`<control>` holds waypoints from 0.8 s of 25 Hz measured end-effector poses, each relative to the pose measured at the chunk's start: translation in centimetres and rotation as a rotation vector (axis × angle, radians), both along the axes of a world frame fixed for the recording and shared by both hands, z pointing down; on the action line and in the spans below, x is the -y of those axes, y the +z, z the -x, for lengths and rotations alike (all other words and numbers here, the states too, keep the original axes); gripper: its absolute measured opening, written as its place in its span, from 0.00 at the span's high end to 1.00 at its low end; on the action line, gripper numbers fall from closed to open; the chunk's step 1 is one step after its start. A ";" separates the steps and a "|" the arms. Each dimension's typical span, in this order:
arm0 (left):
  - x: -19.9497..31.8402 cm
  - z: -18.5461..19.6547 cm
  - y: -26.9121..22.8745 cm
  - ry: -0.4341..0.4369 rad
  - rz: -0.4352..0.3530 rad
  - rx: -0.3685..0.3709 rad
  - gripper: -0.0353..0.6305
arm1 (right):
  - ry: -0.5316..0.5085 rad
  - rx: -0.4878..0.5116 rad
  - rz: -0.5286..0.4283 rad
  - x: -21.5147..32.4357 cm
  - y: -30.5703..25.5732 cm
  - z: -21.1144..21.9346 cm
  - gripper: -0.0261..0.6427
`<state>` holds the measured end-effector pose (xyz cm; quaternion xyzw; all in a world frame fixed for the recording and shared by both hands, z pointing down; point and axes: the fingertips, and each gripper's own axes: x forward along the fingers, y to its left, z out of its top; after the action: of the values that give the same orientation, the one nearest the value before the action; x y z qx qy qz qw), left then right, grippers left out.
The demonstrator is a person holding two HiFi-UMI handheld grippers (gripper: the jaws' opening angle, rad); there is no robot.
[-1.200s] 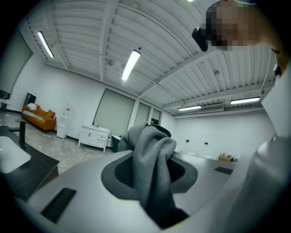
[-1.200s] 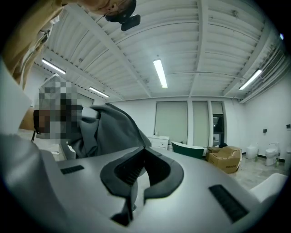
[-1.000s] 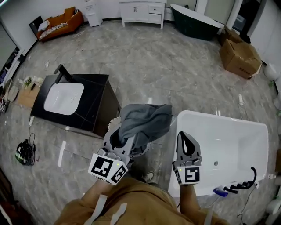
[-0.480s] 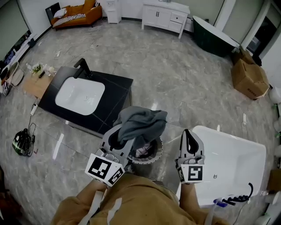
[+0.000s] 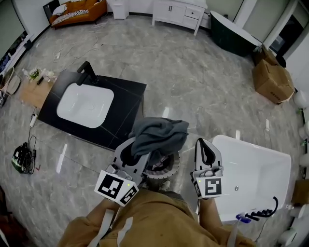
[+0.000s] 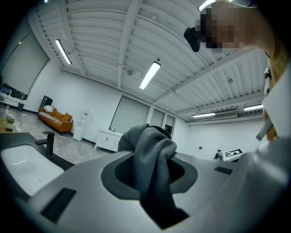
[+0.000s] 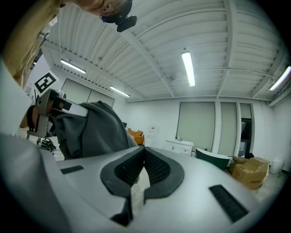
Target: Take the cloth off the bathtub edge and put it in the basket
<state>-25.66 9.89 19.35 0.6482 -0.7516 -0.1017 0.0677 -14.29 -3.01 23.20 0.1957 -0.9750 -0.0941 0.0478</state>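
Note:
A grey cloth (image 5: 159,135) hangs bunched from my left gripper (image 5: 137,150), whose jaws are shut on it. It hangs above a round basket (image 5: 173,164) on the floor, with its lower folds over the basket's rim. In the left gripper view the cloth (image 6: 152,164) fills the gap between the jaws of the left gripper (image 6: 150,157). My right gripper (image 5: 204,144) is shut and empty, beside the left edge of the white bathtub (image 5: 227,142). In the right gripper view the right gripper (image 7: 143,166) has its pads together, and the cloth (image 7: 91,129) shows at left.
A black vanity with a white sink (image 5: 84,103) stands to the left, close to the basket. Cardboard boxes (image 5: 273,79) and a dark green tub (image 5: 236,36) lie at the far right. A white cabinet (image 5: 178,12) stands at the back. Cables (image 5: 21,159) lie on the floor at left.
The left gripper with the cloth has moved away from the bathtub's edge to above the basket, which now shows beneath it. The right gripper followed, still shut.

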 end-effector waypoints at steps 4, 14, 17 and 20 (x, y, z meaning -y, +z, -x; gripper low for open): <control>1.1 -0.2 1.1 0.008 0.029 -0.002 0.78 | -0.009 -0.009 0.004 0.4 0.2 0.3 0.95; 4.5 1.2 8.6 -0.023 0.145 0.004 0.78 | -0.036 -0.023 0.016 1.1 2.6 1.3 0.95; 5.5 1.2 11.1 -0.020 0.186 0.014 0.78 | -0.032 -0.044 0.034 1.7 4.1 1.3 0.95; 6.5 1.2 13.9 -0.014 0.220 0.013 0.78 | -0.034 -0.061 0.041 2.2 5.7 1.5 0.95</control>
<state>-26.88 3.44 33.20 0.6320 -0.7633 -0.0149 0.1327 -15.80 -5.19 28.91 0.1750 -0.9780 -0.0809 0.0797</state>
